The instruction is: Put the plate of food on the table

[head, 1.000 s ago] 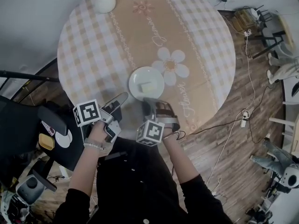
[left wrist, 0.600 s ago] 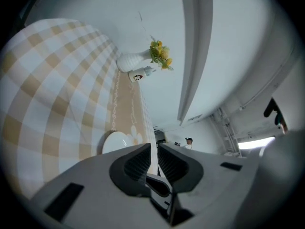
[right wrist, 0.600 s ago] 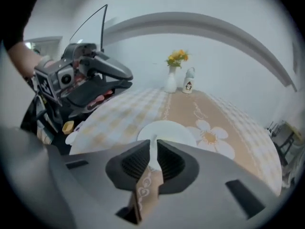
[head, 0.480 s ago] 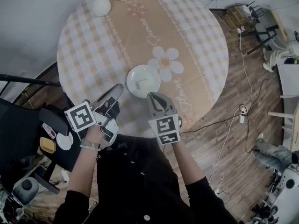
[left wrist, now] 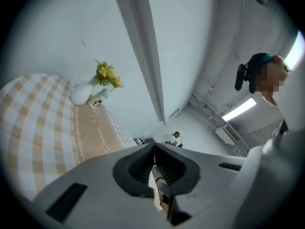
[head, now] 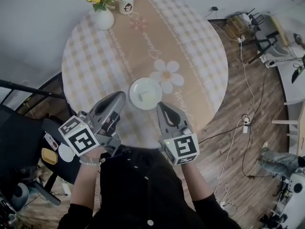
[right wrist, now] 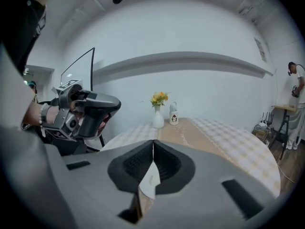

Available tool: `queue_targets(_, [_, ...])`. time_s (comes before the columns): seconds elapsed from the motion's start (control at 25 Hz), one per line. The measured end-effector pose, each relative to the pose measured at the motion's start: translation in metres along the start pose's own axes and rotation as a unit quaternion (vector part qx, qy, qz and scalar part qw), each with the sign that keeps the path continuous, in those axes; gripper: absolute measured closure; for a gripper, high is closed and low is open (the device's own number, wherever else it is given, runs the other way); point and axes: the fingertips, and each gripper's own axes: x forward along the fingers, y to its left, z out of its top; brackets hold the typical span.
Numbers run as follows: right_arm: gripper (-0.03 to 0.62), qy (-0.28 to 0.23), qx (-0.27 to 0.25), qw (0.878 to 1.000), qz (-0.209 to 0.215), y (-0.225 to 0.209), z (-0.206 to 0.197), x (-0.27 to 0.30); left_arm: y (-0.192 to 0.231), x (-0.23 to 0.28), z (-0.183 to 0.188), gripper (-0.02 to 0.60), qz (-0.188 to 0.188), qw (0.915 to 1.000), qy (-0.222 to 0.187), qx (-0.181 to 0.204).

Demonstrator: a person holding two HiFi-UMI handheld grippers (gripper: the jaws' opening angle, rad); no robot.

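Observation:
The white plate [head: 145, 93] with a pale piece of food [head: 142, 96] rests on the round checked table [head: 95, 66], near its front edge. Both grippers hang above and in front of the plate, apart from it. My left gripper [head: 120, 97] is at the plate's left and my right gripper [head: 161, 106] at its right. Both pairs of jaws have just been closing, and now they meet with nothing between them, as the left gripper view [left wrist: 154, 147] and the right gripper view [right wrist: 152, 144] show. The right gripper view also catches the left gripper [right wrist: 90, 109].
A white vase of yellow flowers [head: 104, 17] and a mug [head: 127, 5] stand at the table's far edge. Black chairs and gear [head: 28, 137] crowd the left side. Cables [head: 245, 118] trail over the wooden floor at the right. A person [right wrist: 297, 87] stands far right.
Both grippers have risen from the plate towards the head camera and rolled. Their jaws have gone from open beside the plate to shut. The plate stays on the table.

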Motion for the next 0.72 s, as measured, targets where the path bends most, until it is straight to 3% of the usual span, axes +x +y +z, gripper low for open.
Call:
queue_targets(0.16, [0.592, -0.041, 0.0, 0.999, -0.017, -0.005, 0.045, -0.012, -0.029, 0.004, 0.02, 0.577, -0.015, 0.9969, -0.013, 0.076])
queue_targets(0.28, [0.592, -0.079, -0.013, 0.997, -0.016, -0.01, 0.068, -0.033, -0.055, 0.007, 0.019, 0.577, -0.008, 0.9877, -0.01, 0.156])
queue_targets(0.44, [0.592, -0.116, -0.025, 0.993, -0.022, -0.017, 0.096, -0.055, -0.081, 0.008, 0.022, 0.578, -0.002, 0.9724, -0.008, 0.233])
queue_targets(0.72, [0.594, -0.153, -0.041, 0.987, -0.028, -0.021, 0.131, -0.074, -0.105, 0.002, 0.038, 0.578, 0.001, 0.9594, -0.029, 0.281])
